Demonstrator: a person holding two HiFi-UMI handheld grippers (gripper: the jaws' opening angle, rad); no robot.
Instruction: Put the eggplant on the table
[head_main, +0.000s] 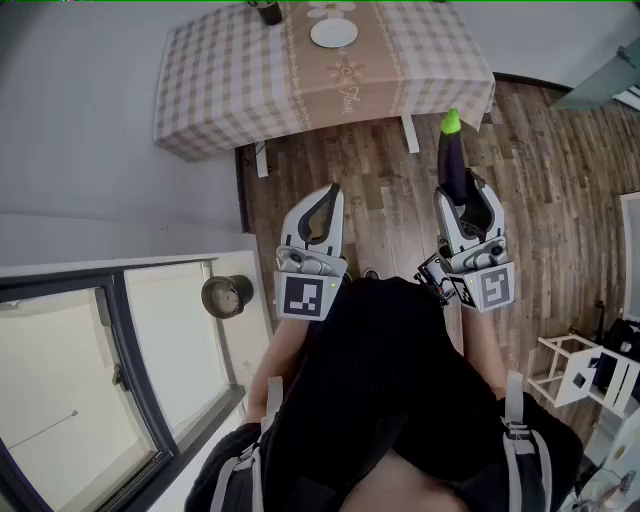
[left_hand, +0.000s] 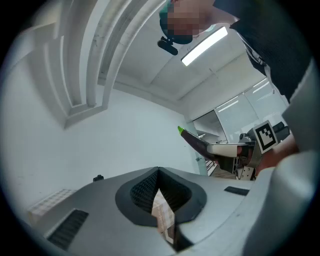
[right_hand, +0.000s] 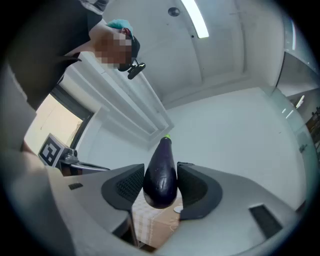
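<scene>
Eggplant (head_main: 452, 160) is gripped in the right gripper (head_main: 465, 205), both jaws pressed against its dark purple body; green stem end is pointed forward, toward the checked-cloth table (head_main: 230, 80); eggplant is held in the air above the wooden floor (head_main: 370, 190), just short of the table's near edge; left gripper (head_main: 322, 215) is clenched, tips met, nothing held; a white plate (head_main: 334, 33) is seen on the table's far part.
</scene>
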